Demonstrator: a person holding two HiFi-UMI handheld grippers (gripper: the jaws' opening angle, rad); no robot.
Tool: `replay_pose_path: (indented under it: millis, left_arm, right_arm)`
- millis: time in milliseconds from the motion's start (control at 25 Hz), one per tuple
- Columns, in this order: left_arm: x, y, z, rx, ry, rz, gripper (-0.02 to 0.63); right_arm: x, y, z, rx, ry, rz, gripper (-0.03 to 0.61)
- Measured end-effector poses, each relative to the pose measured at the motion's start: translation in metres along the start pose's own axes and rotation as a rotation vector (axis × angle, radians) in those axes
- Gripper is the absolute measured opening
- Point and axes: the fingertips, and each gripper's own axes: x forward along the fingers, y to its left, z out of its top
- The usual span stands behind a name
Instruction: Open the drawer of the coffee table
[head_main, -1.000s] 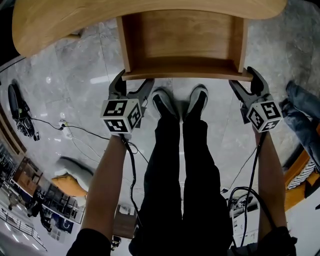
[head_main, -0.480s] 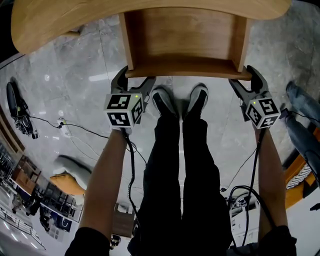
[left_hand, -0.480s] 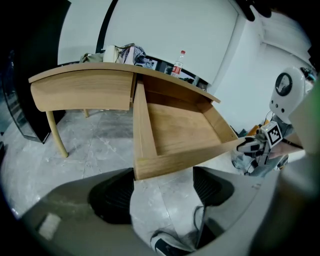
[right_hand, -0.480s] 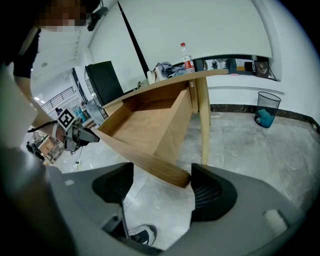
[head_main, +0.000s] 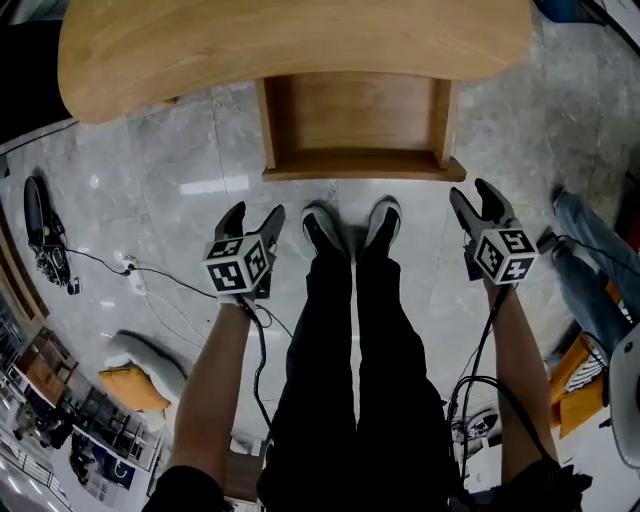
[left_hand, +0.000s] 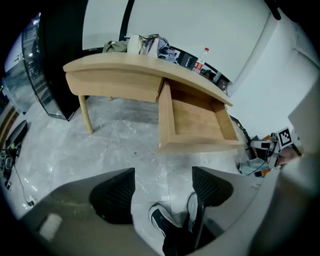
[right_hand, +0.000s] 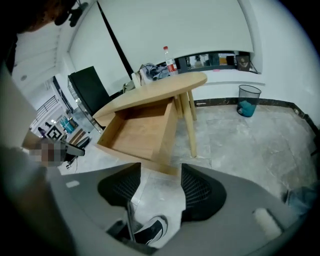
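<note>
Handling (judgement): drawer (head_main: 355, 166) is a rigid wooden box and empty, so prob. light. It should slide straight and not flex. The finish looks smooth, so pads may slip on it. Best hold is the front panel, near its two corners, one gripper per side. An even pull keeps it from racking in the frame.

Look: pale wood, same tone as coffee table (head_main: 290, 45). Shallow tray with low side walls, flat bare bottom, nothing inside. No handle or knob visible on the front.

Position: drawer stands pulled out from under the tabletop toward the person. Its front edge is over grey floor (head_main: 150, 180), just beyond the shoes (head_main: 350, 222). Task looks done.

Tools: L gripper (head_main: 255, 212) has jaws wide apart, only floor and a shoe showing between them. R gripper (head_main: 474, 194) has jaws apart but narrower; they have just been closing, w/ nothing between. Both stand clear of the drawer front, no contact.
</note>
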Motion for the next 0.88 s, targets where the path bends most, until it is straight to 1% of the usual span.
replay_pose_path:
  millis: [80, 120, 240, 320, 360, 440, 520, 600, 680, 760, 880]
  left_arm:
    - [-0.034, -0.007, 0.016, 0.009, -0.039, 0.007, 0.357]
    - [-0.053, -0.016, 0.030, 0.014, -0.070, -0.004, 0.340]
    - [-0.111, -0.061, 0.088, 0.036, -0.196, -0.078, 0.256]
    - [-0.150, -0.100, 0.131, 0.080, -0.283, -0.130, 0.206]
    - [-0.170, -0.121, 0.153, 0.109, -0.325, -0.158, 0.168]
    - [-0.209, -0.161, 0.197, 0.170, -0.410, -0.210, 0.067]
    - [-0.251, -0.194, 0.236, 0.218, -0.493, -0.248, 0.010]
    - [-0.291, -0.222, 0.268, 0.239, -0.565, -0.282, 0.003]
    - [-0.328, -0.248, 0.293, 0.246, -0.623, -0.313, 0.002]
    - [-0.363, -0.273, 0.309, 0.272, -0.669, -0.338, 0.003]
    - [-0.416, -0.306, 0.322, 0.329, -0.719, -0.367, 0.003]
  right_arm:
    - [-0.027, 0.012, 0.025, 0.018, -0.038, -0.007, 0.238]
    - [-0.041, 0.022, 0.042, 0.020, -0.070, 0.002, 0.225]
    - [-0.086, 0.062, 0.109, 0.011, -0.188, 0.058, 0.192]
    - [-0.115, 0.091, 0.154, -0.007, -0.259, 0.091, 0.163]
    - [-0.128, 0.105, 0.175, -0.021, -0.294, 0.101, 0.147]
    - [-0.155, 0.133, 0.215, -0.047, -0.363, 0.116, 0.105]
    - [-0.180, 0.164, 0.250, -0.060, -0.425, 0.148, 0.070]
    - [-0.205, 0.195, 0.282, -0.085, -0.470, 0.185, 0.025]
    - [-0.229, 0.221, 0.311, -0.121, -0.506, 0.209, 0.002]
    - [-0.256, 0.243, 0.336, -0.151, -0.544, 0.221, 0.002]
    - [-0.301, 0.272, 0.370, -0.181, -0.600, 0.216, 0.002]
